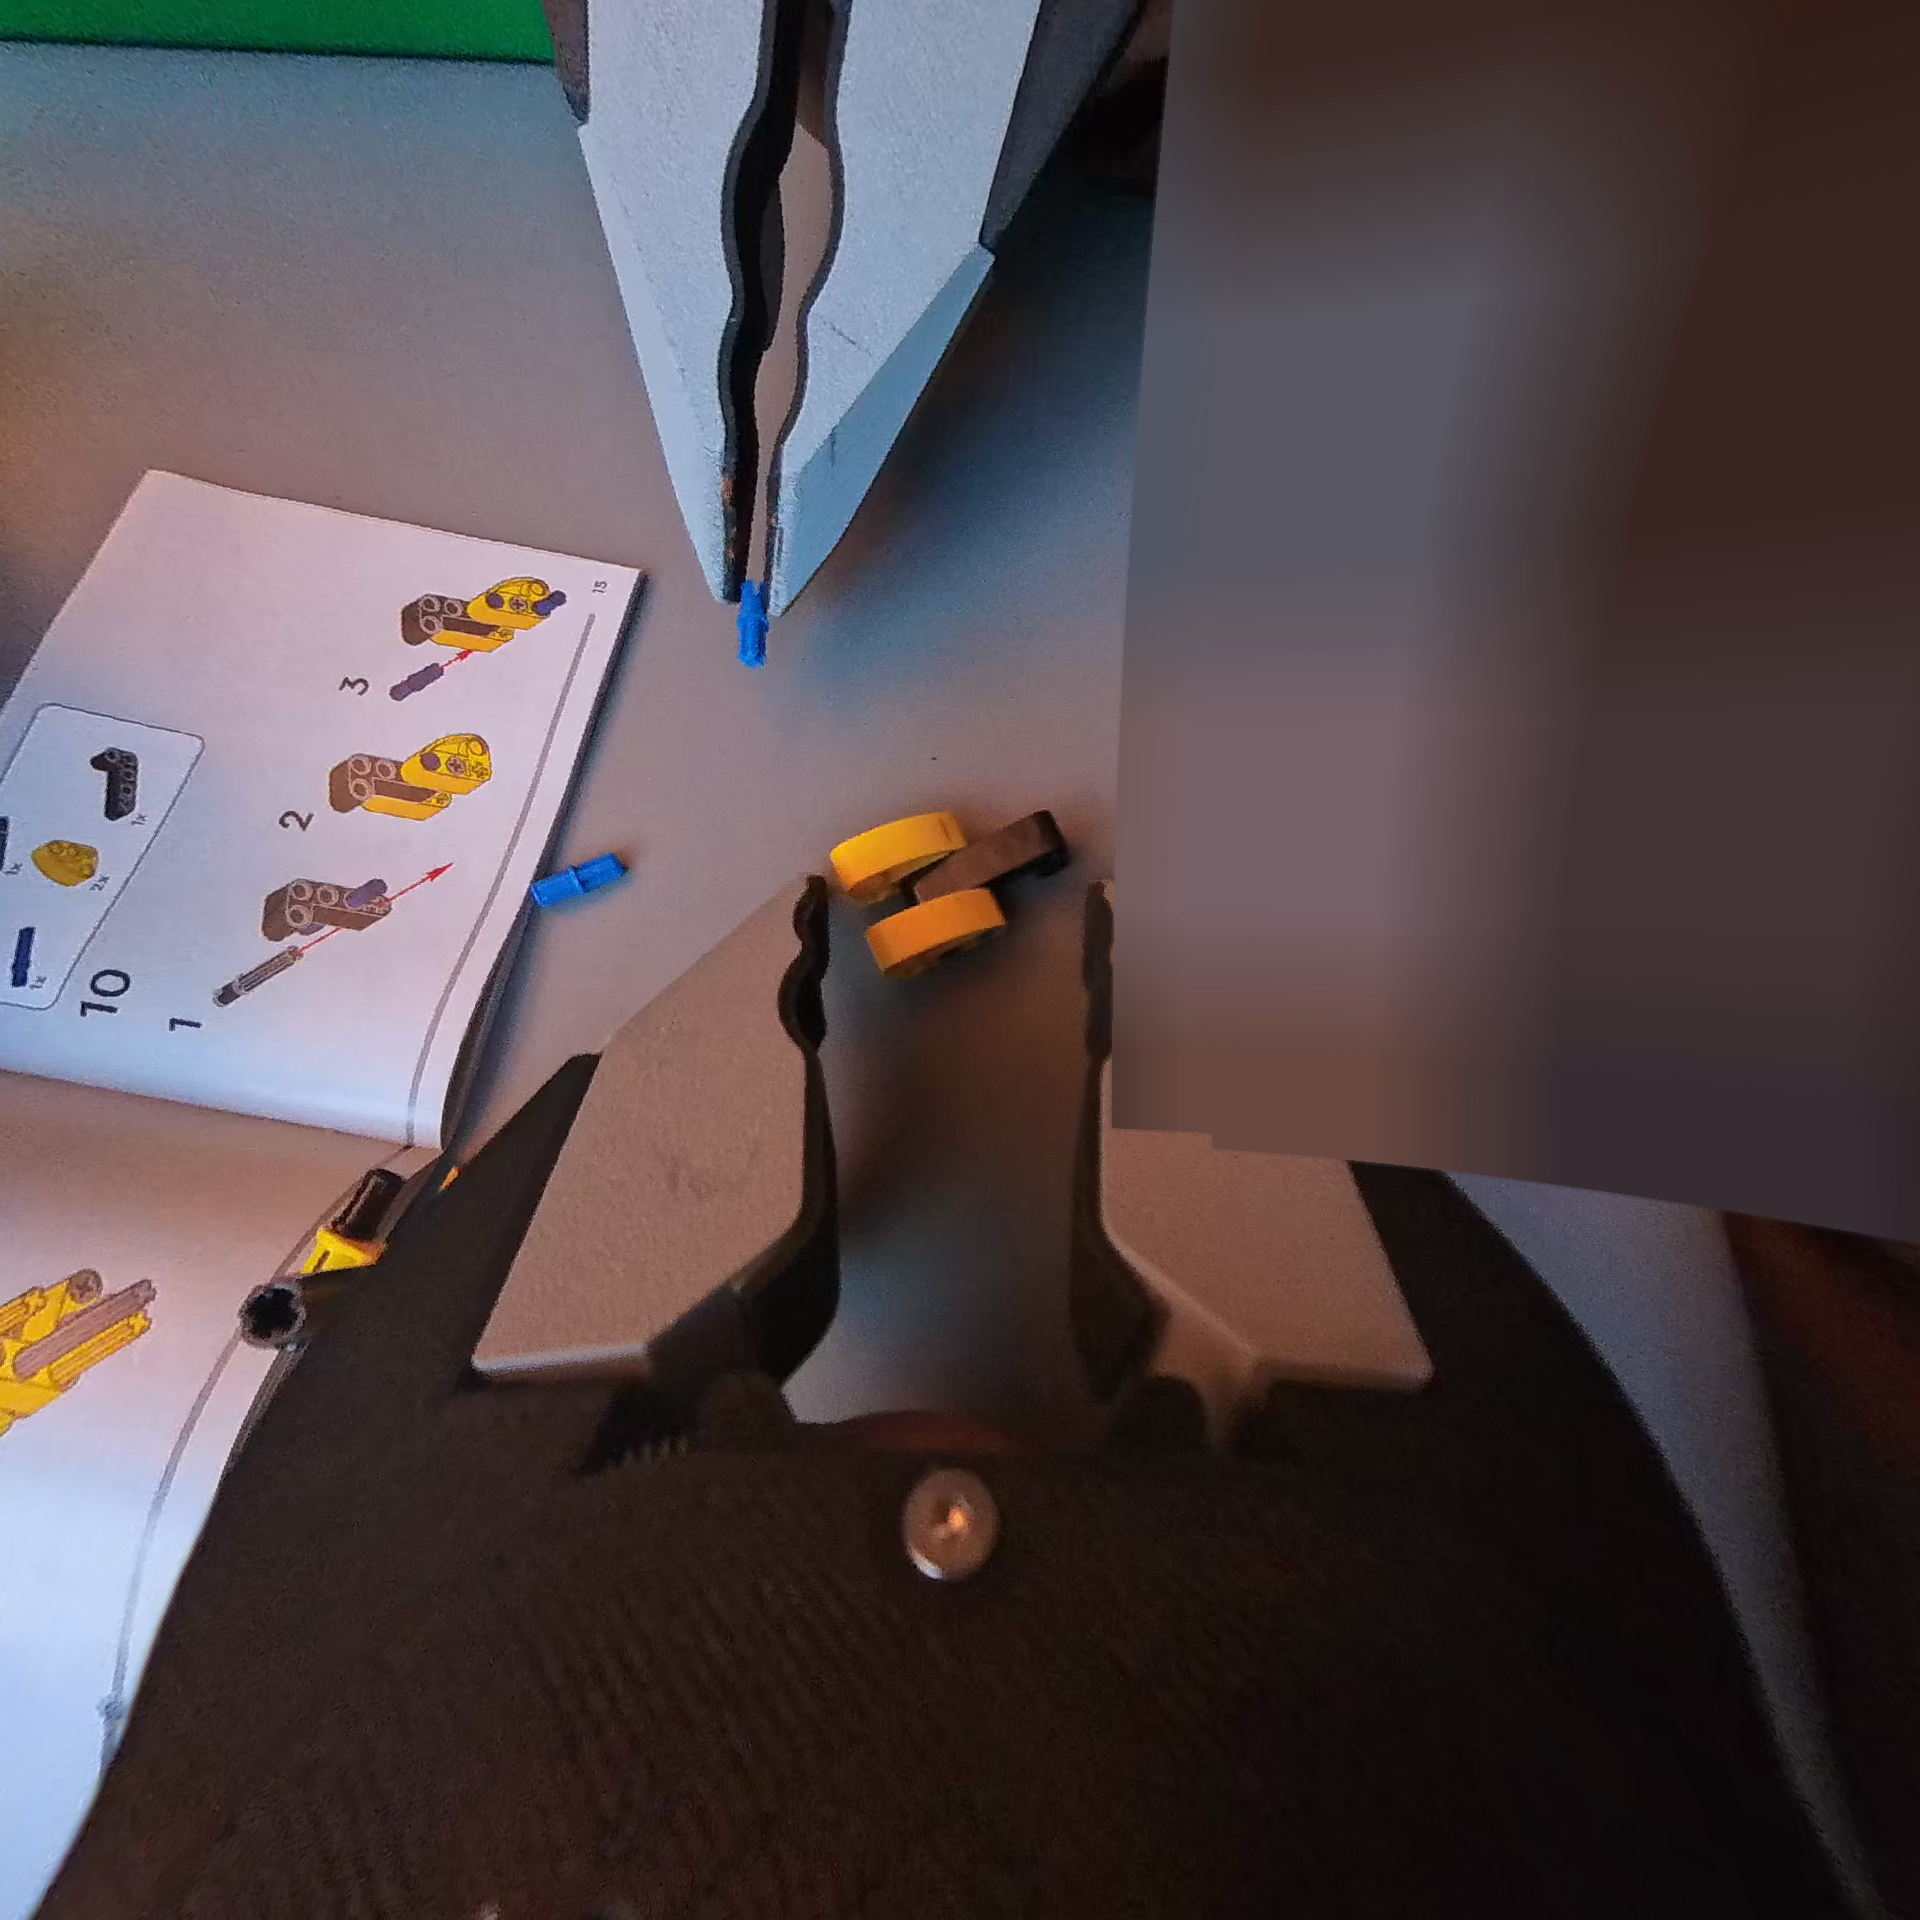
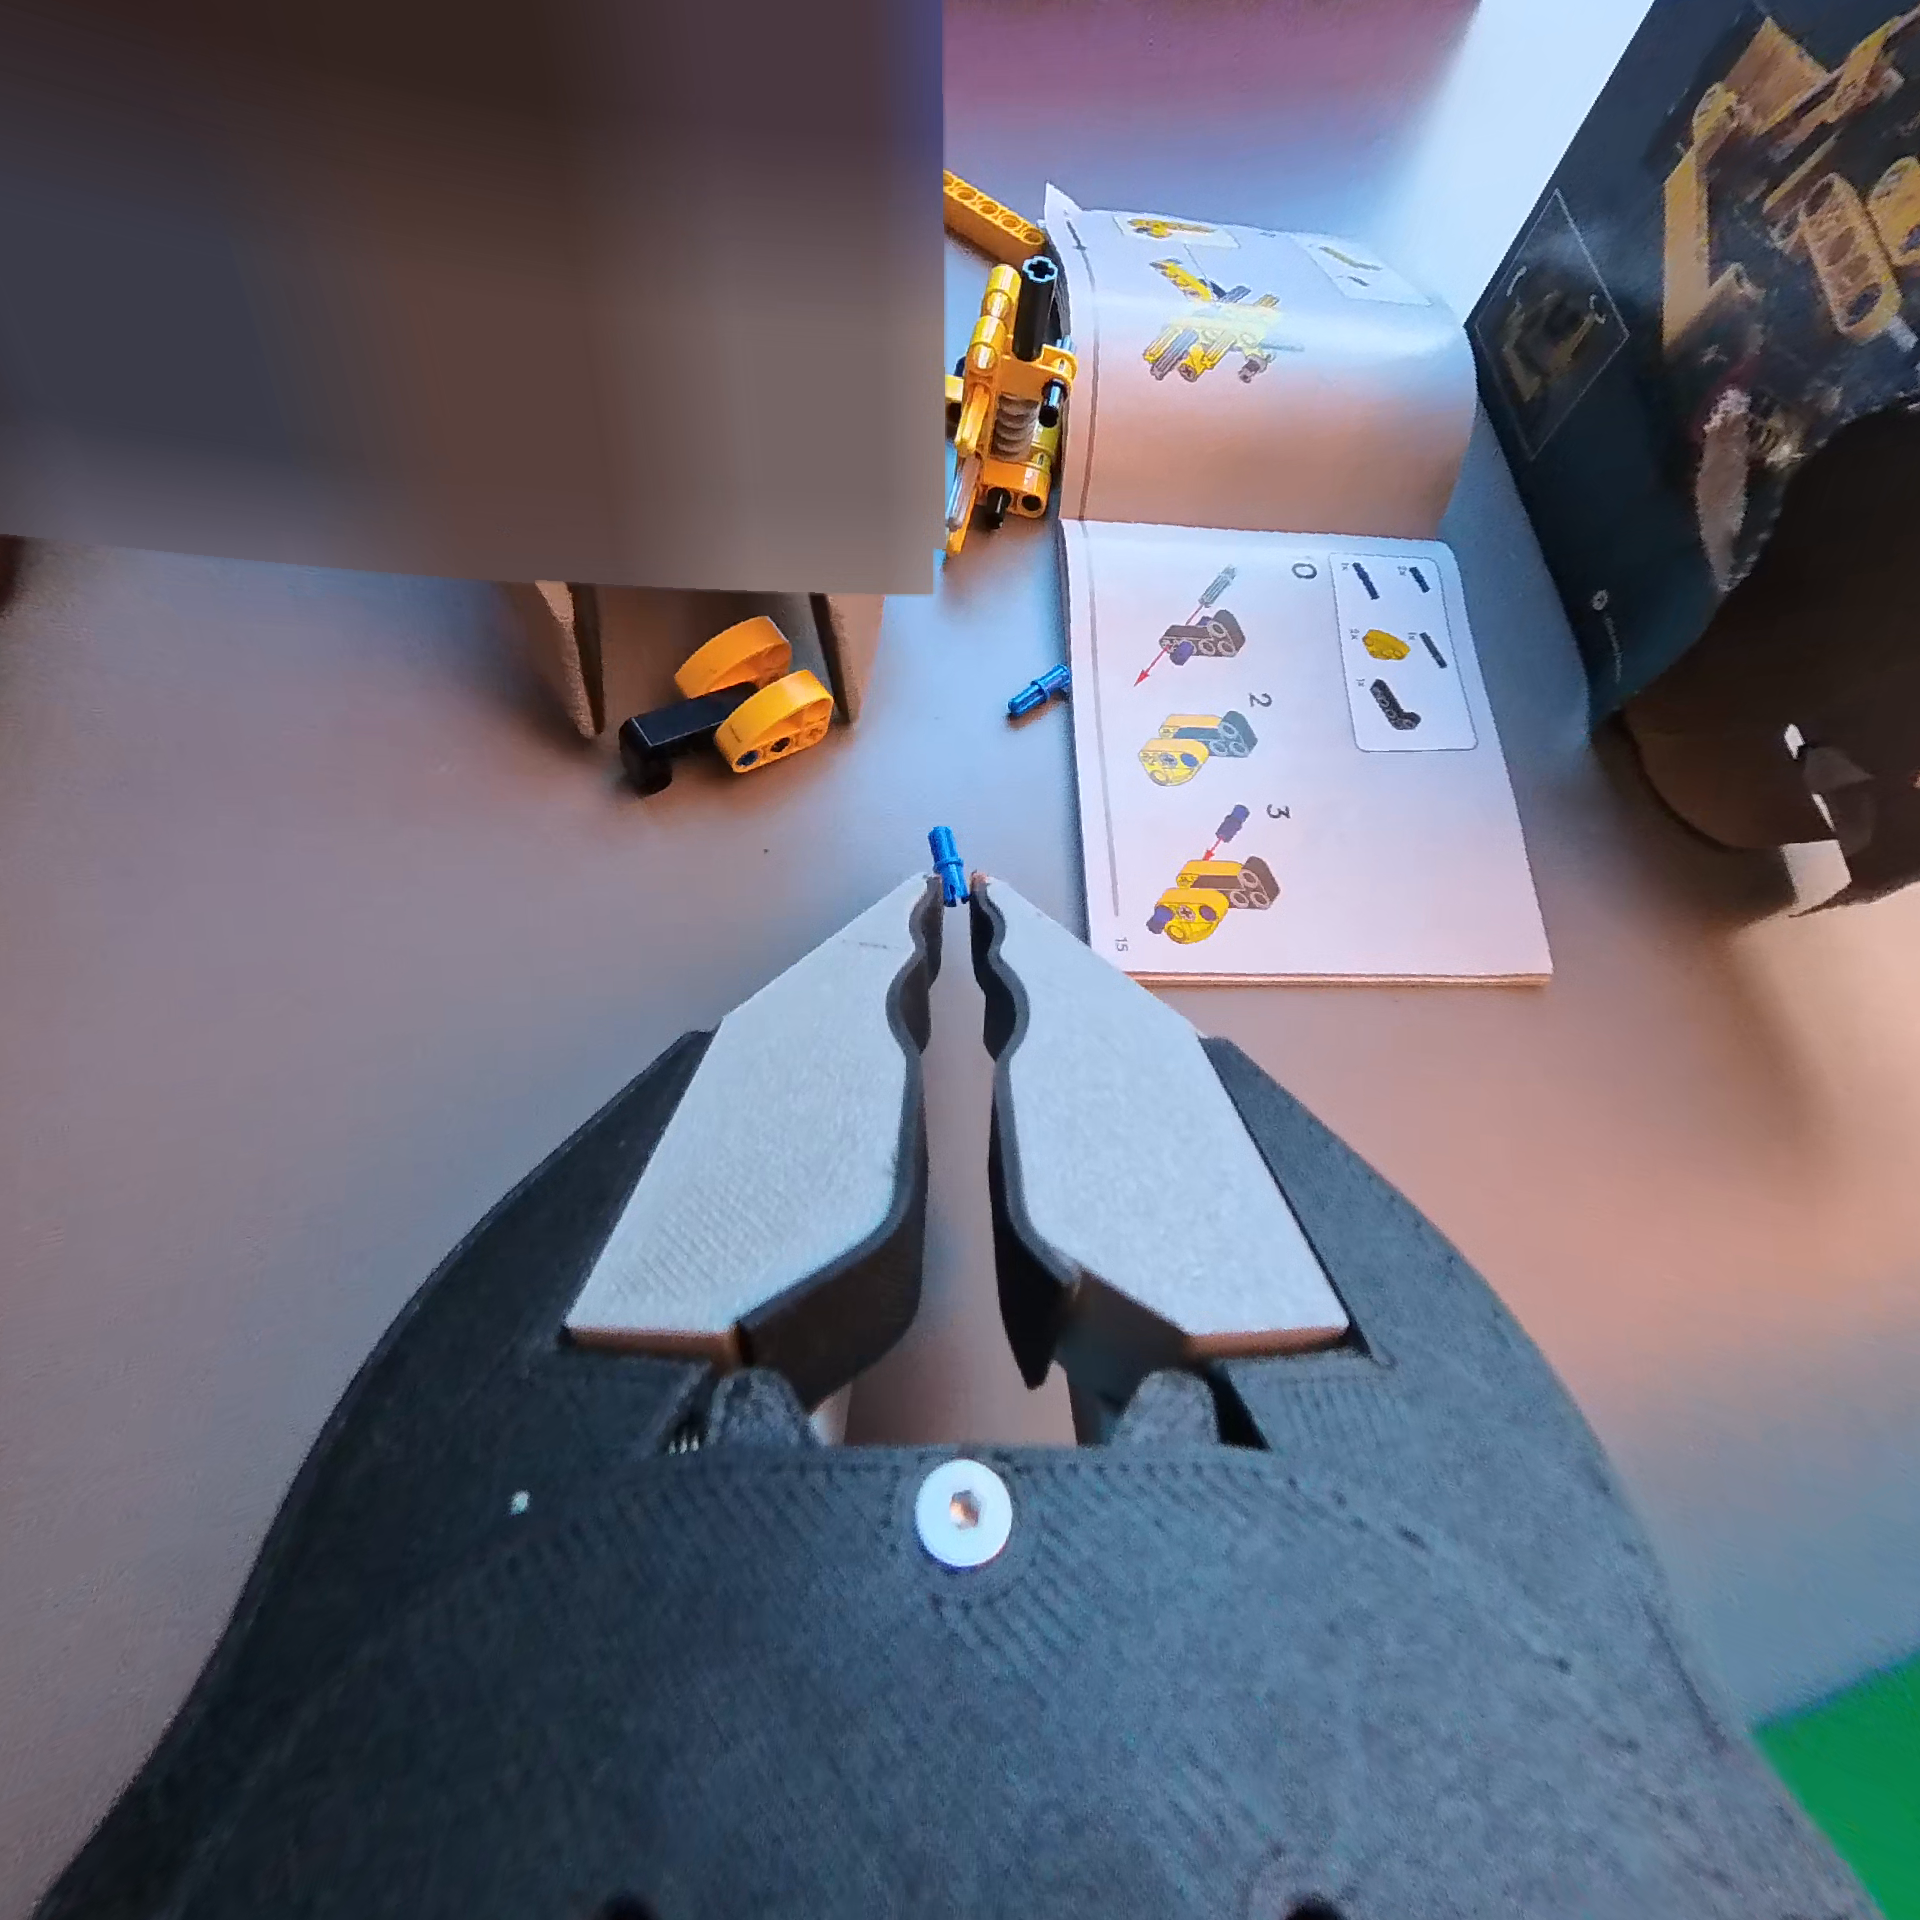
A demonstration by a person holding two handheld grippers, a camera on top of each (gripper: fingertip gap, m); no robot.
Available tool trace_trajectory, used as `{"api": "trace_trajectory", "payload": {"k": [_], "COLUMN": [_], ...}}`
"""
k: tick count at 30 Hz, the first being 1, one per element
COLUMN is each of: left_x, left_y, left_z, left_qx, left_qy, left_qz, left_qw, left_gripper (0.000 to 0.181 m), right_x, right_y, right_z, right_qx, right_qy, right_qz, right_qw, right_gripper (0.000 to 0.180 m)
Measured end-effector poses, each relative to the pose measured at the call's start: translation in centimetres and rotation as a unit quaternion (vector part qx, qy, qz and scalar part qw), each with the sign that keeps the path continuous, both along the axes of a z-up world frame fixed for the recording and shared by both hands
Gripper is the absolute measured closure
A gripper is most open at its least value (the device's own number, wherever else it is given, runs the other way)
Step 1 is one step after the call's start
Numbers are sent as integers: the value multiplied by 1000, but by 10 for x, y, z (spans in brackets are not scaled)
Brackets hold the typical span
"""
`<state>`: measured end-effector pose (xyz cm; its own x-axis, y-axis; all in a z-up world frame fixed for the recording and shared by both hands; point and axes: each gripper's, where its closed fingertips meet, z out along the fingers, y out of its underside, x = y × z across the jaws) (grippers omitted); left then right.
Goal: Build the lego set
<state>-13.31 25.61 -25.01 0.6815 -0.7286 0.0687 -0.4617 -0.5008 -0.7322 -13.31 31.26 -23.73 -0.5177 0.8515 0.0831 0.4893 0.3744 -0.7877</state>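
Grey tabletop [image 2: 312, 935] under warm, uneven light carries the parts of a lego set. At its middle, the right gripper [image 2: 956, 894] has its grey fingers [image 2: 790, 1122] pinched almost together on a blue pin [image 2: 943, 847], which sticks out past the tips just above the surface; from the left wrist view the same gripper [image 1: 756, 592] comes down from the top of the frame with the pin [image 1: 751, 623] at its tips. Just beyond it, the left gripper [image 1: 951, 894] has its fingers [image 1: 707, 1143] spread wide, holding nothing, one on each side of a small assembly [image 1: 940, 888] of two yellow curved pieces joined by a black angled beam, which lies on the tabletop; the assembly [image 2: 727, 707] shows between those fingers from the right wrist view as well. A second blue pin [image 2: 1037, 691] lies loose on the surface, just beside the edge of an open instruction booklet [image 2: 1351, 883]. At the booklet's far edge sits a larger yellow and black assembly [image 2: 1013, 384] with a spring in it. On the booklet's other side stands a dark, torn box [image 2: 1662, 364] printed with yellow machinery. A green patch [image 2: 1849, 1787] shows at one corner
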Motion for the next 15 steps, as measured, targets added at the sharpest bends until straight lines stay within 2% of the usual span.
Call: {"api": "trace_trajectory", "payload": {"k": [1, 9, 15], "left_x": [0, -3, -3], "left_y": [1, 7, 7], "left_z": [0, -1, -1], "left_qx": [-1, 11, 8], "left_qy": [-1, 17, 13], "left_qz": [2, 26, 24], "left_qw": [1000, 999, 1000], "left_gripper": [134, 151, 151], "right_x": [0, 0, 0], "right_y": [0, -11, -19], "right_z": [0, -5, -10], "right_qx": [-2, -5, 8], "right_qy": [0, -14, -26], "right_qz": [0, 19, 27], "right_qw": [1000, 1000, 999], "right_gripper": [178, 178, 178]}}
